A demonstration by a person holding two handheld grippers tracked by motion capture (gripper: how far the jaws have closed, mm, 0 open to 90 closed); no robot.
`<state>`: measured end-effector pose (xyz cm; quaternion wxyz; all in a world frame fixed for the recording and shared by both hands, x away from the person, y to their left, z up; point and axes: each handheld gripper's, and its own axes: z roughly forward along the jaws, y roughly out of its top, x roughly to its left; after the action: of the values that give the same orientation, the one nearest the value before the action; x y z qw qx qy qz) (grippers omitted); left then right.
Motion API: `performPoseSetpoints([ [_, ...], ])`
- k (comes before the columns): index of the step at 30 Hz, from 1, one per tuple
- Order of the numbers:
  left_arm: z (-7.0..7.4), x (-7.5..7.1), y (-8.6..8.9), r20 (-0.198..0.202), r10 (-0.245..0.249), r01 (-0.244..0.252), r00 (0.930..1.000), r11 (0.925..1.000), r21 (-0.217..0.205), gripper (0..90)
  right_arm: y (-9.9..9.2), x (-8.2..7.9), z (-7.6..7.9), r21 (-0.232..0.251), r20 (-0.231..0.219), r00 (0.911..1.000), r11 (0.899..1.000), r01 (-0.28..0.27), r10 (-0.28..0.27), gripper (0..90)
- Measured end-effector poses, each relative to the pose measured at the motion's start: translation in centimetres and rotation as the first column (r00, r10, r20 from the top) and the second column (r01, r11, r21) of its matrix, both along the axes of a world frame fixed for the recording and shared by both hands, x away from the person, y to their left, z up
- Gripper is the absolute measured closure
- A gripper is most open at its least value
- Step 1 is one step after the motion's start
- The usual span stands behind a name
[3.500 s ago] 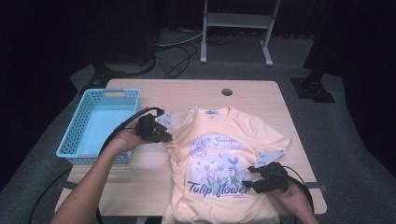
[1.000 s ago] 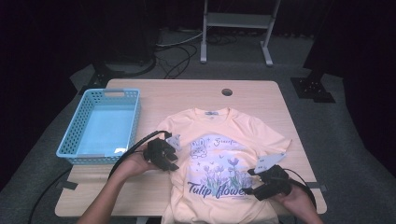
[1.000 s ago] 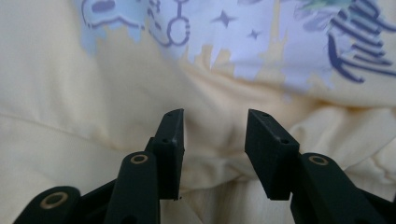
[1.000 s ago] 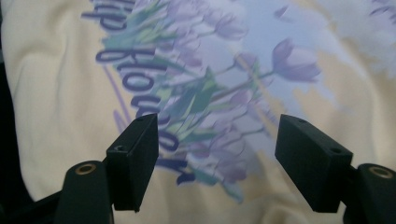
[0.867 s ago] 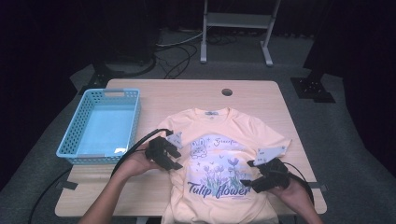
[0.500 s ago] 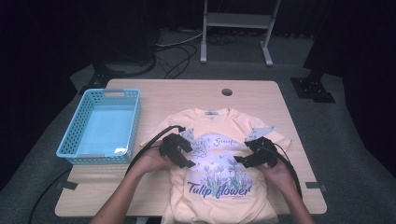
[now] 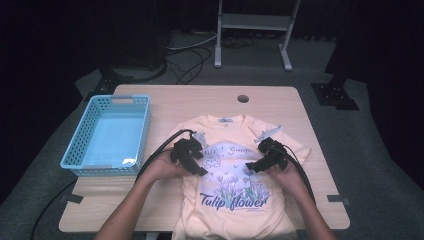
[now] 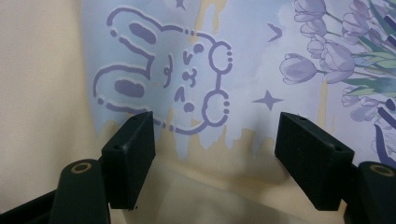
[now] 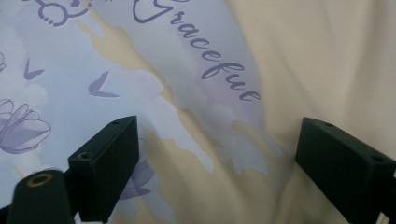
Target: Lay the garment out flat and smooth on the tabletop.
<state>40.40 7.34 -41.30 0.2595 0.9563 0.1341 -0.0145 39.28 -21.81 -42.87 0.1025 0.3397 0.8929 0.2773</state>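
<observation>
While jaws gape, T-shirt (image 7: 235, 190) lies under both hand-held grippers.

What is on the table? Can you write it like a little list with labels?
table: light wood
shirt: yellow, flat on the table, print facing up
print: bunny, tulips, words "Tulip flower"
basket: blue, beside the shirt
left gripper: over the bunny, jaws have just been opening, nothing between them
right gripper: over the word "Graceful", jaws have just been opening, nothing between them
</observation>
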Motion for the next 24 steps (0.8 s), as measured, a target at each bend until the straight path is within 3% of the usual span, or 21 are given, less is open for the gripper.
performPoseSetpoints([
  [5, 0.0, 0.7, 0.0, 0.019, 0.009, -0.009, 0.9998, 0.9998, 0.018, 28.1, 0.5, 0.9, 0.1, -0.012, -0.01, 0.9999, 1.0, 0.008, -0.008, 11.7],
  [11, 0.0, 1.4, 0.1, 0.03, 0.018, -0.019, 0.9994, 0.9997, 0.018, 26.3, 0.5, 1.6, -0.1, 0.013, 0.013, 0.9998, 1.0, 0.013, -0.013, 11.8],
  [16, -0.1, 1.8, 0.2, 0.042, 0.02, -0.021, 0.9989, 0.9996, 0.018, 26.3, 0.8, 2.3, 0.1, -0.006, -0.005, 0.9999, 1.0, 0.013, -0.013, 11.7],
  [20, -0.1, 2.2, 0.5, 0.038, 0.032, -0.033, 0.9988, 0.9994, 0.007, 26.4, 0.8, 2.9, -0.1, 0.009, 0.006, 0.9999, 1.0, 0.014, -0.014, 11.9],
  [24, 0.1, 2.8, 0.1, 0.03, 0.028, -0.029, 0.9992, 0.9989, 0.036, 26.3, 1.0, 3.4, 0.1, -0.007, -0.006, 0.9999, 1.0, 0.015, -0.015, 11.8],
])
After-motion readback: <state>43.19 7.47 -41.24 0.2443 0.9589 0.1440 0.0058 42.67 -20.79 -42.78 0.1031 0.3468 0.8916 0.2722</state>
